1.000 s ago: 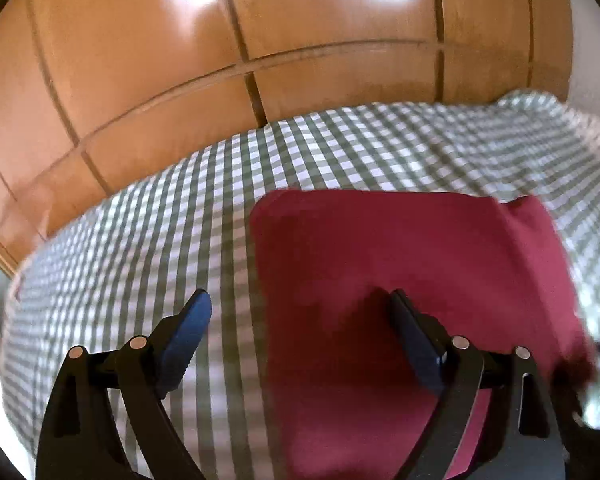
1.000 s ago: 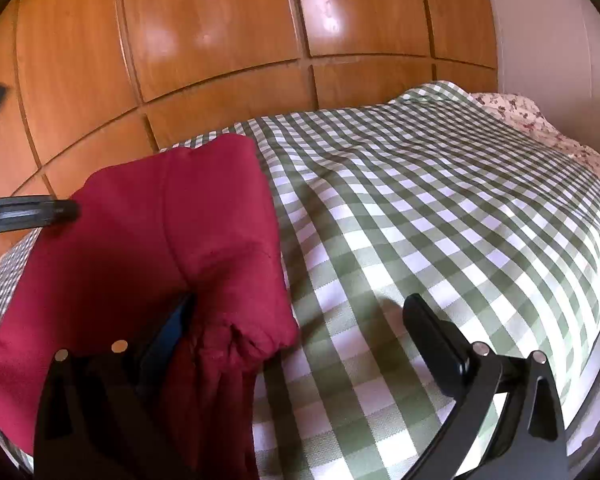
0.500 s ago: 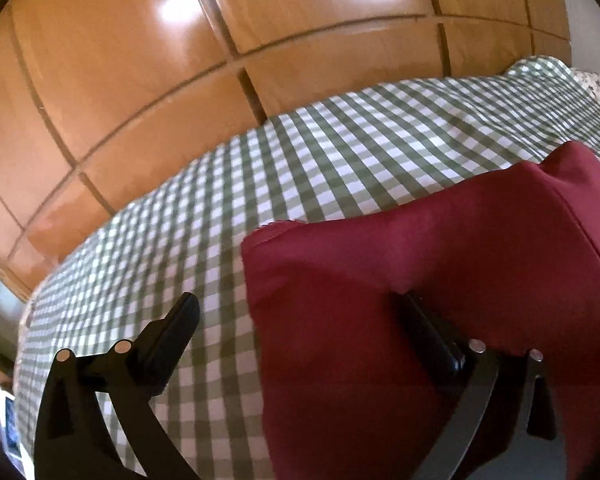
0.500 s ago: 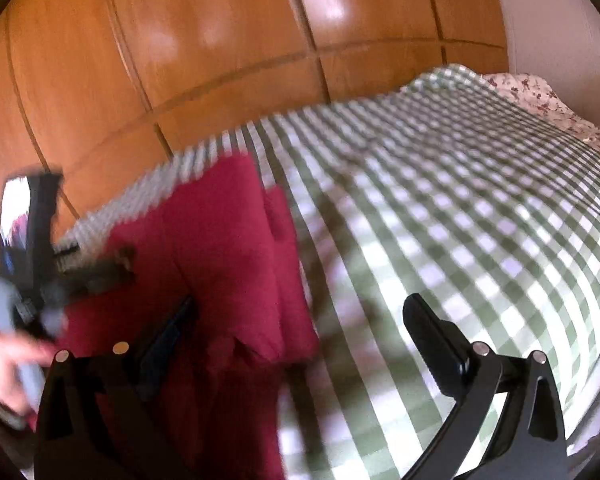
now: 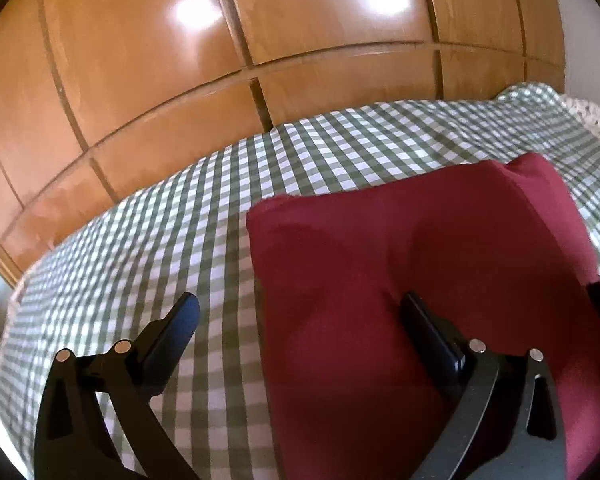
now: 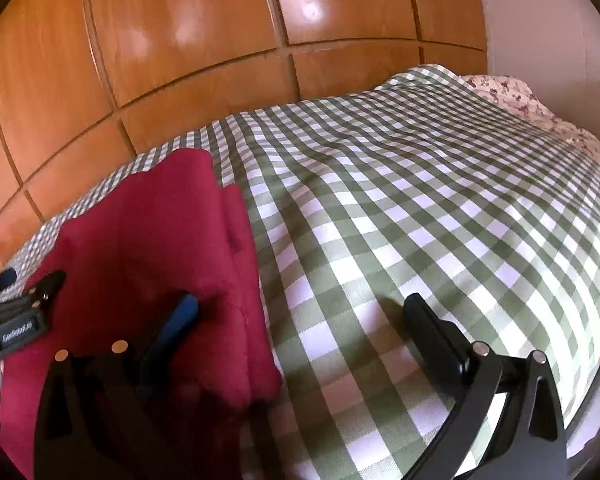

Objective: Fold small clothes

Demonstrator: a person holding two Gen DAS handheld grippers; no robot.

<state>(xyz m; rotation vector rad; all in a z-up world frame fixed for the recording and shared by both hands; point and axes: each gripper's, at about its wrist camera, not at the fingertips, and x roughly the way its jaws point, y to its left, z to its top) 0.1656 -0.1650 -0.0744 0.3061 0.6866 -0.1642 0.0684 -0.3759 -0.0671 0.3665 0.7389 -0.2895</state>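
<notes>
red garment (image 5: 400, 280) folded flat on checked bedspread (image 5: 172, 240), right of frame centre. soft, light, limp; likely to sag if lifted. best taken at corner or folded edge. left gripper (image 5: 300, 312) spread wide, empty. right gripper (image 6: 300, 312) spread wide, empty.

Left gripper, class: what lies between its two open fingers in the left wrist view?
Between the left gripper fingers lie checked bedcover and the left edge of the red garment; neither finger pinches it.
</notes>
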